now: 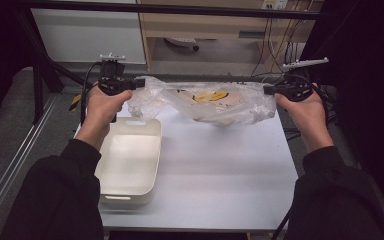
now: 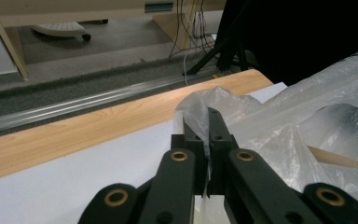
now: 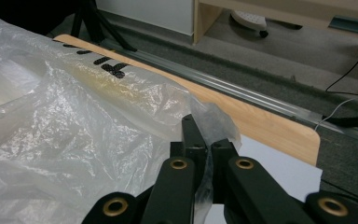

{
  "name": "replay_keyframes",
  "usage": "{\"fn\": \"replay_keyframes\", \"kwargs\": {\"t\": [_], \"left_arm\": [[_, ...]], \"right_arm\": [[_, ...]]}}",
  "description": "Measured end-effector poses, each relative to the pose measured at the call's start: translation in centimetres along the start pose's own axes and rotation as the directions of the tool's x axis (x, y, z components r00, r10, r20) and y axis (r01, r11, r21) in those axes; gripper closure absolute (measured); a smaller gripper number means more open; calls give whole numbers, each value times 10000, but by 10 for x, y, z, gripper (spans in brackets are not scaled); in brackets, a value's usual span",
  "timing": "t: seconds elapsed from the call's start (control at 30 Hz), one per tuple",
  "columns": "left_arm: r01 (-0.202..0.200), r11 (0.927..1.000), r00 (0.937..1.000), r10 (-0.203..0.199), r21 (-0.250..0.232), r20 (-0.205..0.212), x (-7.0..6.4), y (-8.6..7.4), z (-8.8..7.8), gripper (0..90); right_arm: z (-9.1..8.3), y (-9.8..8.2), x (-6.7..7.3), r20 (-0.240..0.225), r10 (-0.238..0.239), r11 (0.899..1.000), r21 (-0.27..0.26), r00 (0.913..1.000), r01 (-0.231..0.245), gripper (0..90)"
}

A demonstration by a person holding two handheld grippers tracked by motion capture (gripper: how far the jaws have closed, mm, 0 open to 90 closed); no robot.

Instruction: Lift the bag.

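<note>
I hold the clear plastic bag (image 1: 215, 102) by its two ends, above the far part of the white table (image 1: 220, 170). My left gripper (image 1: 139, 83) is closed on a pinch of the film at the left end, and in the left gripper view the jaws are pressed together with the thin plastic (image 2: 200, 109) between them. My right gripper (image 1: 266, 90) is closed in the same way on the right end; in the right gripper view the film (image 3: 214, 121) comes out beyond the jaw tips. I think I hold it at both ends so that the bag stays stretched and the thing with yellow and black print (image 1: 211, 96) inside does not slide to one side. The middle of the bag hangs lower; whether it touches the table I cannot tell.

Near my left forearm stands a white tray (image 1: 130, 160), empty, apart from the bag. It may be the place for the bag. Its far rim is just below my left hand (image 1: 102, 107), so I should lift the bag over it.
</note>
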State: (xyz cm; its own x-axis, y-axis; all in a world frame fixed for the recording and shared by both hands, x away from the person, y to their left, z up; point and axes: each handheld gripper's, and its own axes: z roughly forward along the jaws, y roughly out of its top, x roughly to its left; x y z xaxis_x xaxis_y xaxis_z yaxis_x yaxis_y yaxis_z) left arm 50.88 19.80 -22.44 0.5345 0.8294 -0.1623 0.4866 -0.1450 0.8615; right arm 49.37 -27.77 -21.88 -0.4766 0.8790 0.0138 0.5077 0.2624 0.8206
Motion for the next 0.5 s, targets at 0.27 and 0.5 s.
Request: {"fn": "replay_keyframes", "kwargs": {"t": [0.27, 0.5], "left_arm": [[92, 9988, 9998, -101, -485, -176, -1, 12, -2, 900], [-132, 9999, 9984, 127, -80, -548, 0, 10, 11, 900]], "right_arm": [[-5, 18, -3, 238, 14, 9996, -298, 9997, -6, 900], [-5, 26, 0, 416, -151, 9997, -207, 9990, 160, 900]]}}
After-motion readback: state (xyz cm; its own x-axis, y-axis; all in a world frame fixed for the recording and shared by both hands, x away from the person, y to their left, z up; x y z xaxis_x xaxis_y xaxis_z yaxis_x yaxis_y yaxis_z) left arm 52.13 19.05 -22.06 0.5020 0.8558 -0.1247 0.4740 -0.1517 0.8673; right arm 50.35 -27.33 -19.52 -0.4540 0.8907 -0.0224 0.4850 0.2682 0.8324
